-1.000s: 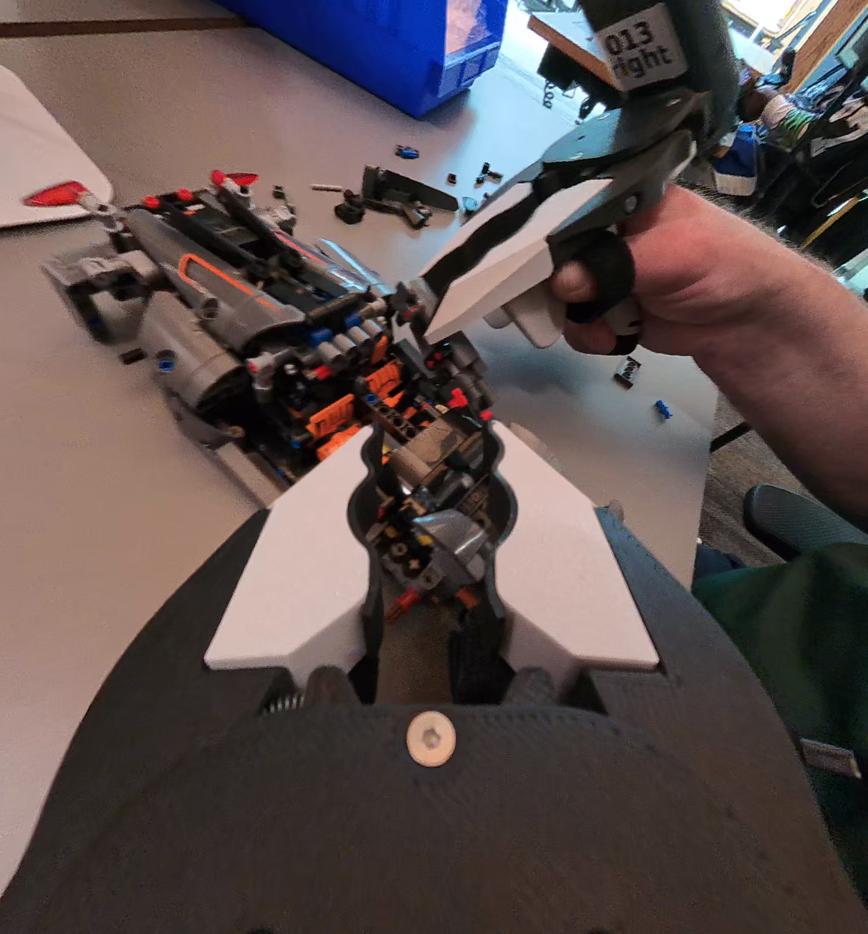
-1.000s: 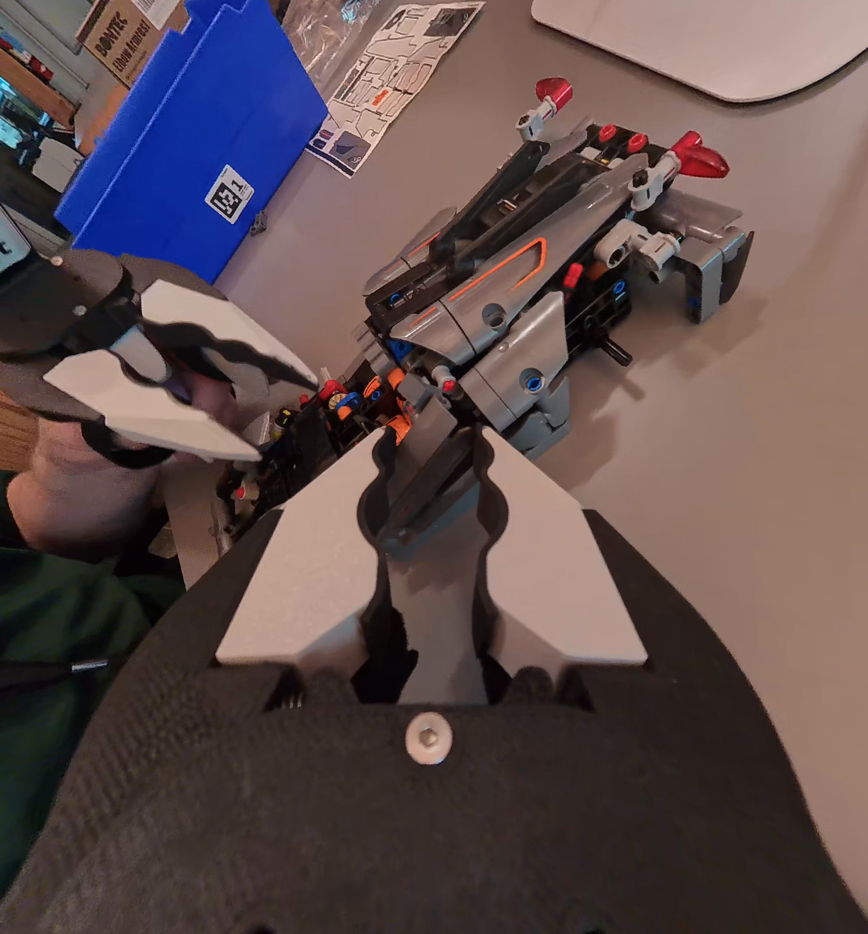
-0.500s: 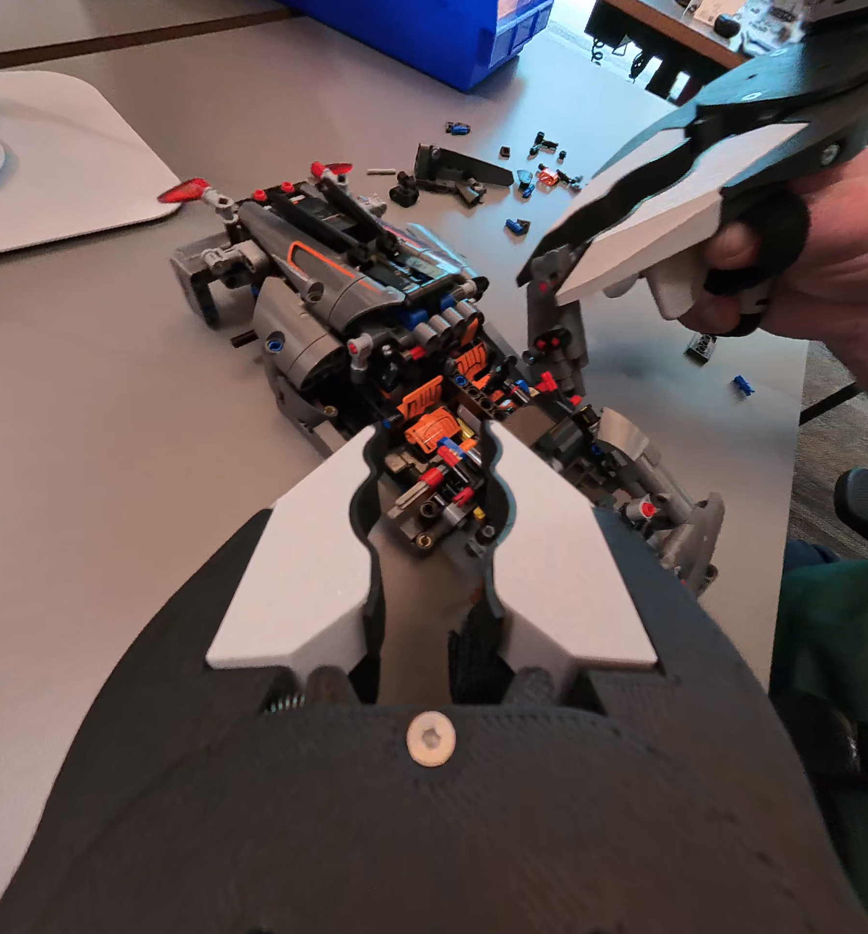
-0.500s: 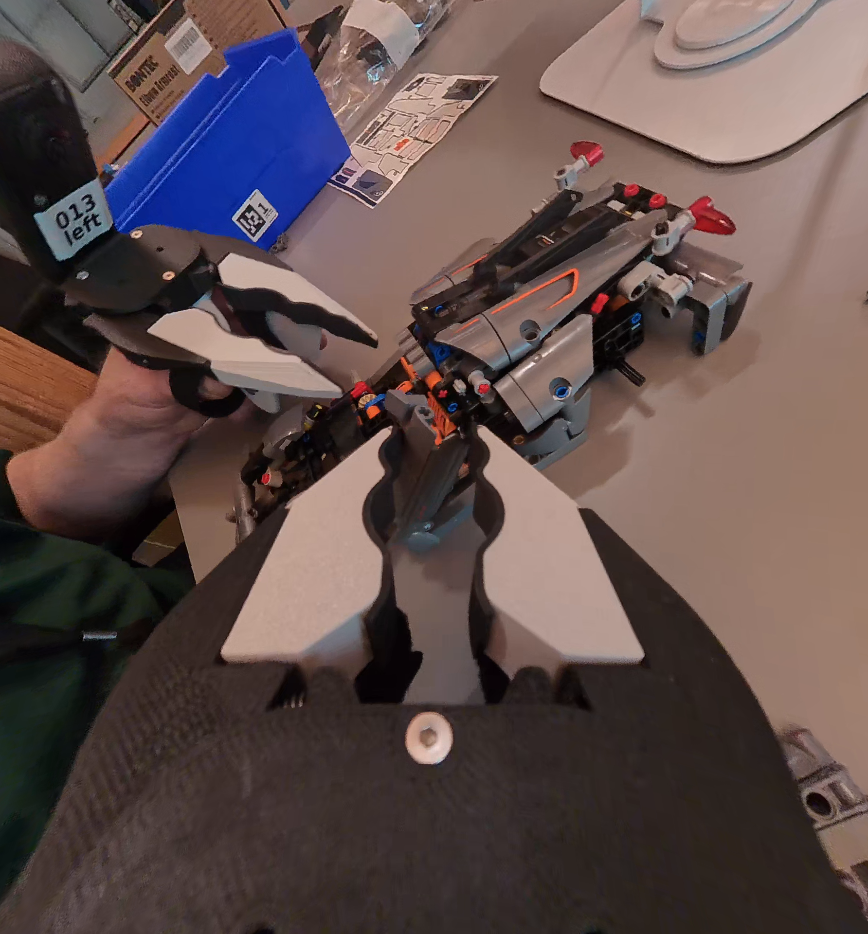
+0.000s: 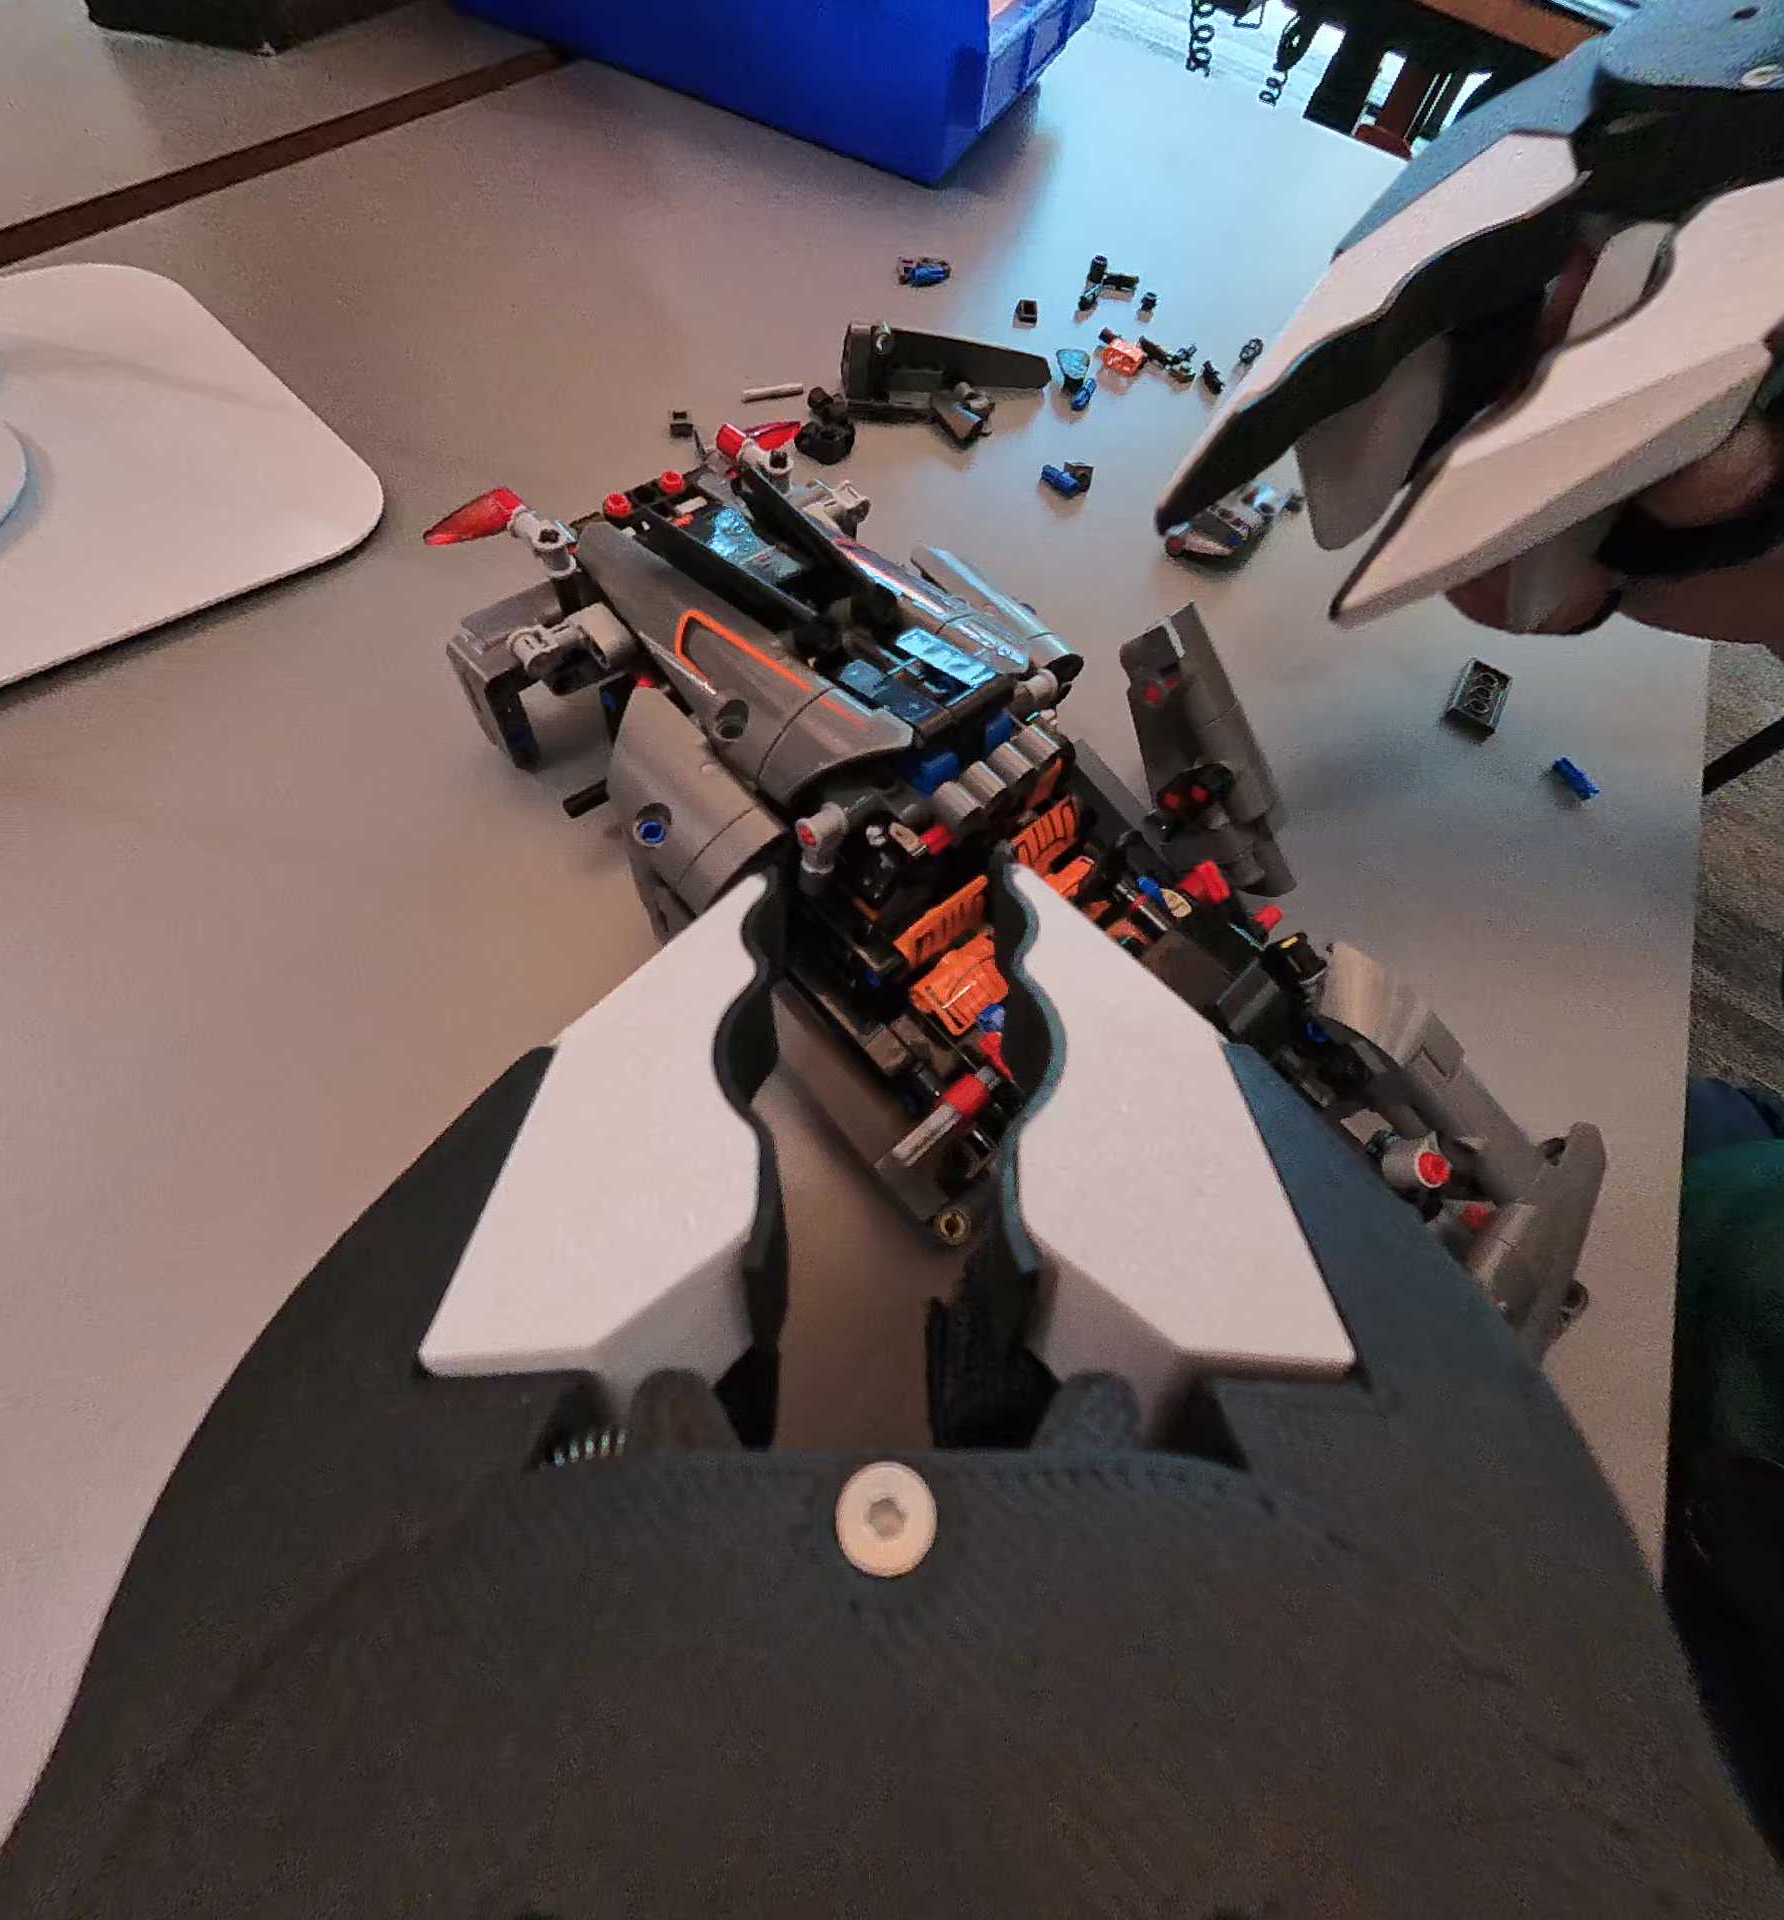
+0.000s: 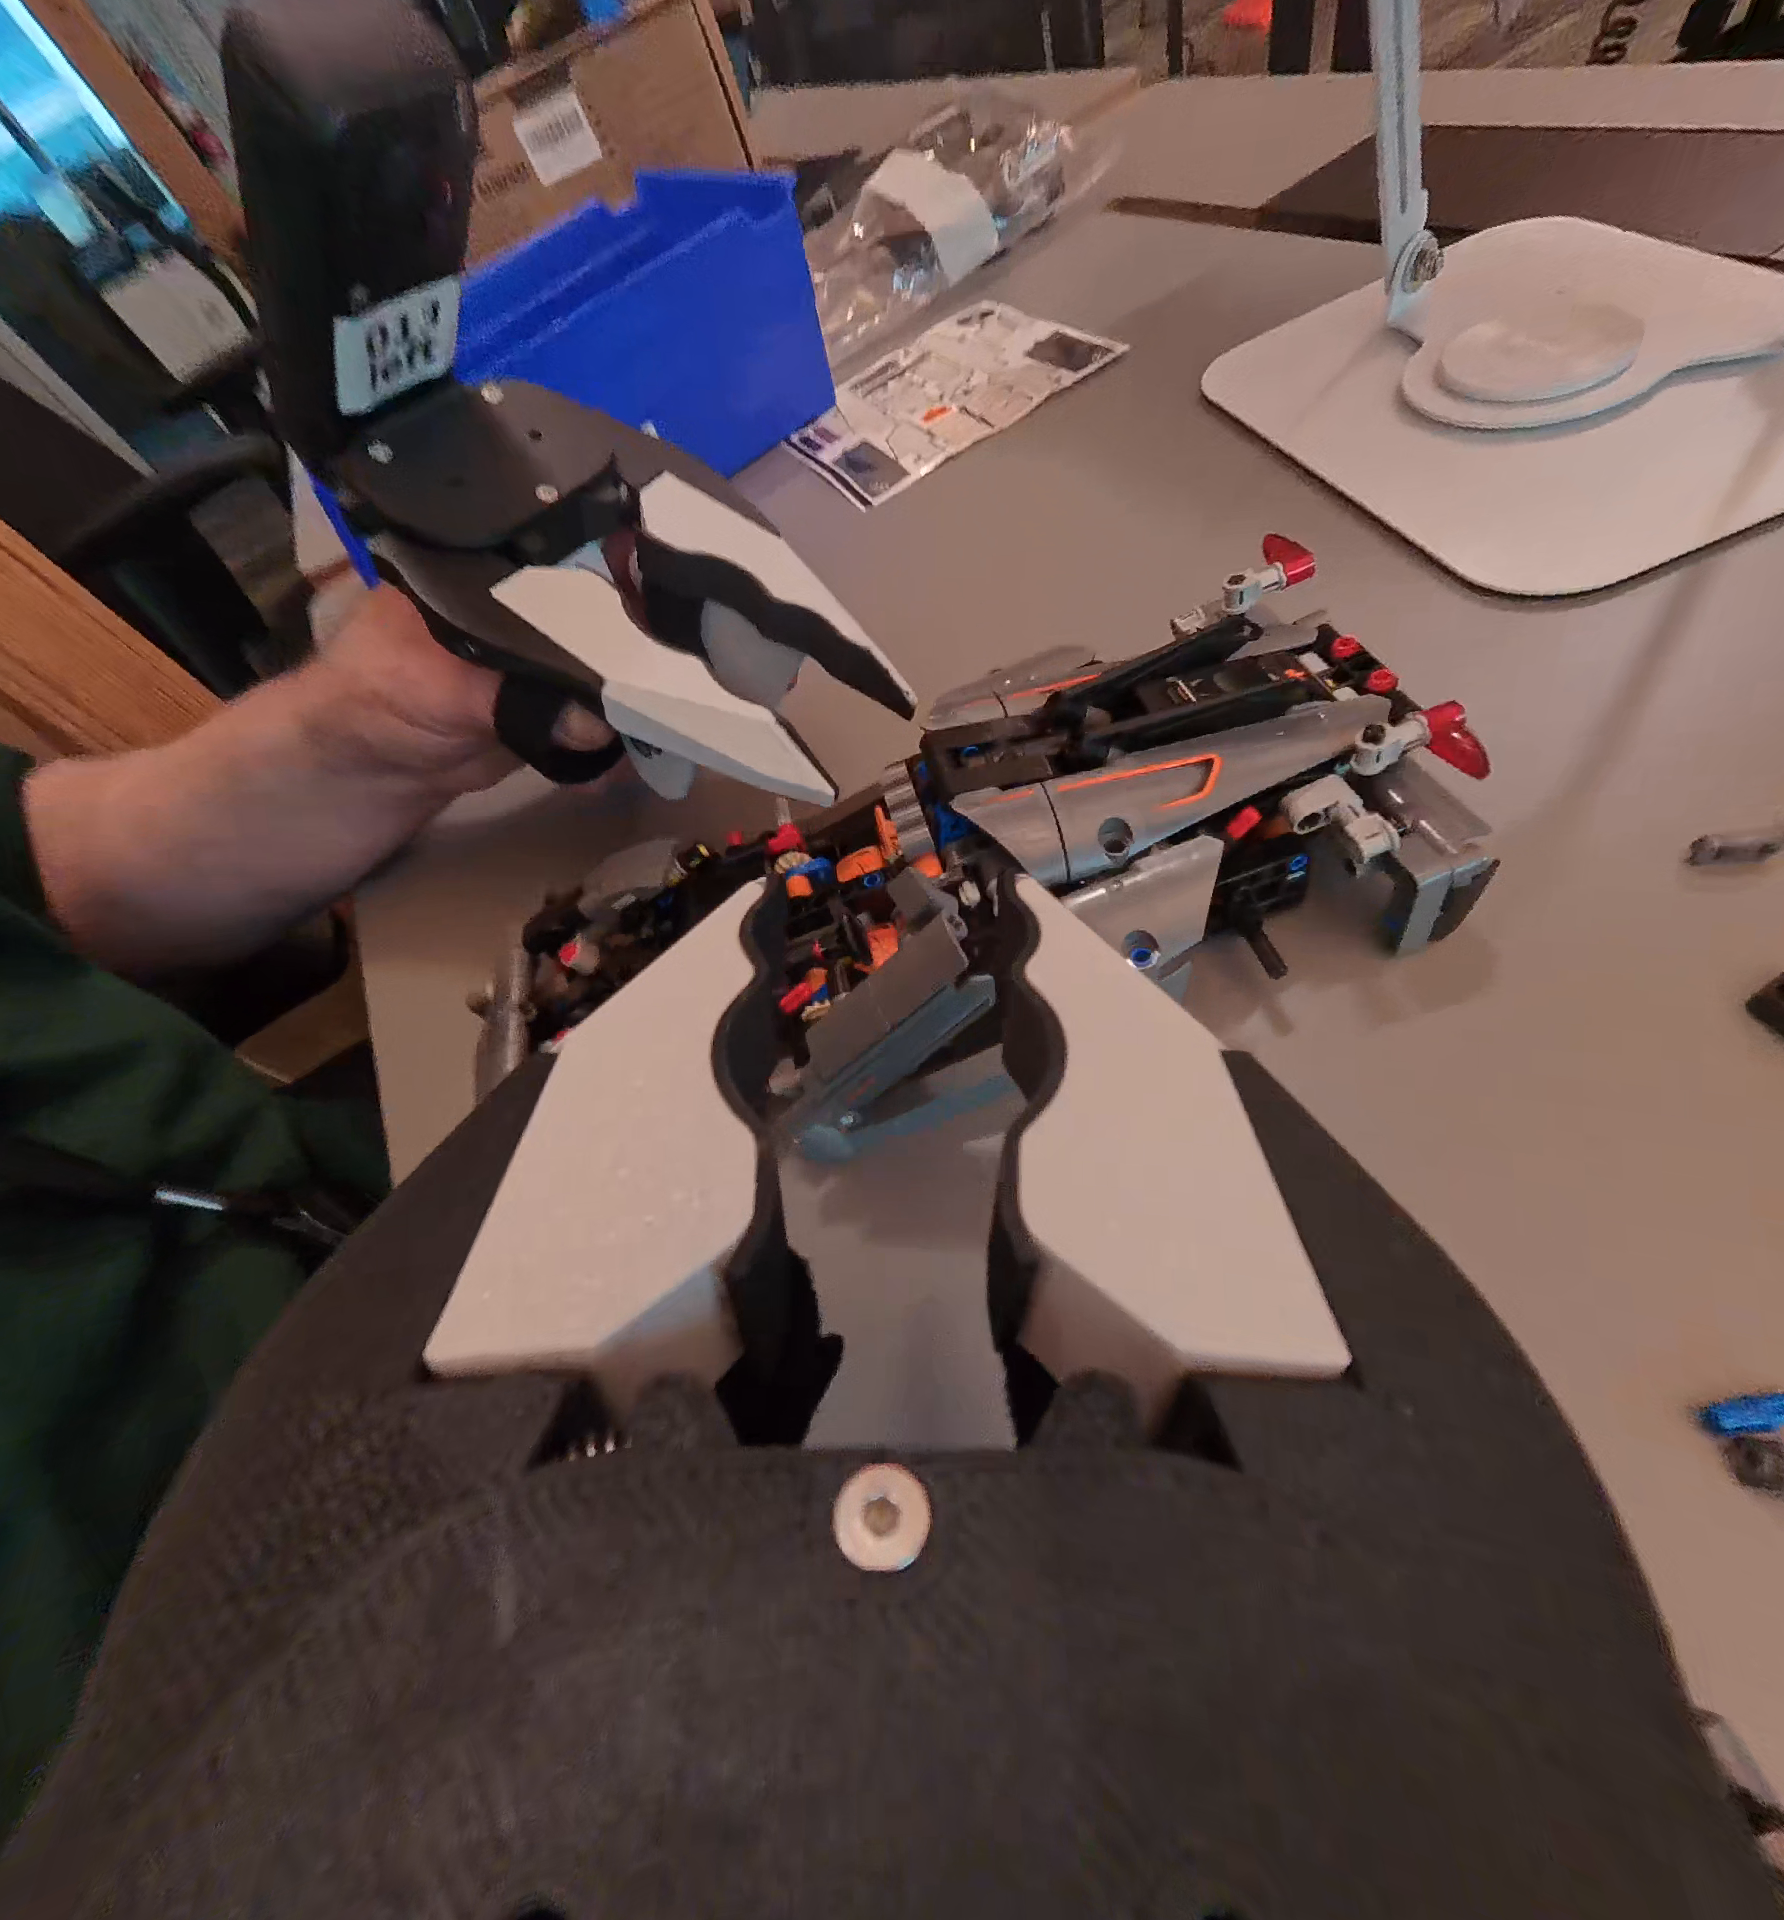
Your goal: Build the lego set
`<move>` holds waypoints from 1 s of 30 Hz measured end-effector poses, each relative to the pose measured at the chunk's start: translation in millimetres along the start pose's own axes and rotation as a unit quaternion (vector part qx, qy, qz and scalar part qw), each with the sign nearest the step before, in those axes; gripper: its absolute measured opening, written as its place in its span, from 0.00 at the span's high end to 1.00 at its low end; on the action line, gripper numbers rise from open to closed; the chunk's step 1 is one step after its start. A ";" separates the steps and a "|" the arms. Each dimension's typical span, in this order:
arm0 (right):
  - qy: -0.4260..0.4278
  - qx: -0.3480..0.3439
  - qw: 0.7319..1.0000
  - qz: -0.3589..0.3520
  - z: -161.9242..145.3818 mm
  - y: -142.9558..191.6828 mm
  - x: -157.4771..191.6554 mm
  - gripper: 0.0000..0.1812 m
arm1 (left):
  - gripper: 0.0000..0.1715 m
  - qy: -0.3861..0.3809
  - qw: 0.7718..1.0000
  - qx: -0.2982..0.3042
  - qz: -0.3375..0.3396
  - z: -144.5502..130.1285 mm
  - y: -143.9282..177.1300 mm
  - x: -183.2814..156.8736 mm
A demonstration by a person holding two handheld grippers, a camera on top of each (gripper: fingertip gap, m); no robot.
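Grey counter (image 5: 192,935) bearing all items, ordered by size. White flat-based stand (image 6: 1553,436) at the far side of the counter, with a blue bin (image 6: 680,312) beyond the model and a printed instruction sheet (image 6: 955,400) lying flat between them.

Lego model (image 5: 826,707), a long grey and black vehicle with orange trim and red-tipped pieces at its far end, lies on the counter in the middle of both views; its near end shows exposed orange, red and blue internals. A grey panel (image 5: 1194,738) stands tilted up on one side of the model.

Left claw (image 5: 888,883), jaws moderately apart and empty, hovers over the exposed near section of the model. Right claw (image 6: 883,894), jaws likewise moderately apart; the grey panel shows between its fingers, but whether they touch it cannot be told. In the left wrist view the right claw appears raised above the counter, clear of the model.

Loose small pieces (image 5: 1075,364), black, blue and orange, lie scattered on the counter beyond the model; a dark brick (image 5: 1480,696) and a blue pin (image 5: 1576,779) lie apart near the counter edge.
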State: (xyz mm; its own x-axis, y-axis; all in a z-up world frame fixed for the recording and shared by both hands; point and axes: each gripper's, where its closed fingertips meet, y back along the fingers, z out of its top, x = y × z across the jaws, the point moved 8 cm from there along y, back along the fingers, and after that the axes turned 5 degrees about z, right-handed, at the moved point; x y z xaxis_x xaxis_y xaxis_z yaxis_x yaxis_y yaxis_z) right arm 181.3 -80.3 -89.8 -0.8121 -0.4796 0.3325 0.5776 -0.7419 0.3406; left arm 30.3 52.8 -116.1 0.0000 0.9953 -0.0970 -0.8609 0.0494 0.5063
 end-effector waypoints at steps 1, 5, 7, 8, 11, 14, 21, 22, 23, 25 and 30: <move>0.018 0.018 1.000 -0.013 0.7 -3.2 1.1 0.78 | 0.78 -0.002 1.000 -0.001 -0.003 0.2 -1.5 -0.5; 0.058 0.112 0.991 -0.051 -1.4 -20.6 0.7 0.84 | 0.78 -0.012 1.000 0.008 -0.004 -2.8 -8.3 -2.9; 0.051 0.145 0.986 -0.056 -4.6 -24.7 -2.7 0.89 | 0.78 -0.013 1.000 0.010 -0.002 -4.5 -9.4 -2.5; 0.051 0.141 0.987 -0.051 -3.6 -25.3 -2.4 0.90 | 0.78 -0.012 1.000 0.010 -0.001 -5.0 -9.4 -1.8; 0.070 0.131 0.989 -0.030 0.6 -22.7 5.1 0.93 | 0.79 -0.009 1.000 0.009 0.001 -6.6 -10.0 -0.2; 0.112 0.139 0.983 -0.029 1.4 -19.3 16.9 0.94 | 0.79 -0.018 0.999 0.024 0.011 -10.0 -14.9 -1.4; 0.180 0.145 0.970 -0.069 -5.5 -14.4 35.8 0.91 | 0.79 -0.019 1.000 0.024 0.006 -10.4 -16.8 -5.1; 0.165 0.140 0.974 -0.074 -6.3 -13.2 32.7 0.85 | 0.79 -0.019 1.000 0.024 0.007 -10.4 -16.8 -5.1; 0.146 0.125 0.979 -0.066 -5.9 -11.0 30.6 0.83 | 0.79 -0.019 1.000 0.024 0.007 -10.4 -16.4 -5.0; 0.102 0.073 0.992 -0.031 -1.8 -3.6 27.9 0.84 | 0.80 -0.020 1.000 0.017 0.008 -9.3 -14.5 -5.4; -0.031 0.009 0.999 0.007 -7.6 5.6 4.8 0.72 | 0.79 -0.015 1.000 -0.002 -0.005 -3.8 -12.0 -6.4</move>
State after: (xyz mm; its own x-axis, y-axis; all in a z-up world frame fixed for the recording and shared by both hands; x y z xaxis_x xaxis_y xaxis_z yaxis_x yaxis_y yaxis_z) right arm 180.0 -90.3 -92.9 -0.7973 -0.4595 0.3914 0.5909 -0.7267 0.3505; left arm 38.7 45.5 -124.8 0.0243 0.9968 -0.0764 -0.8624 0.0596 0.5026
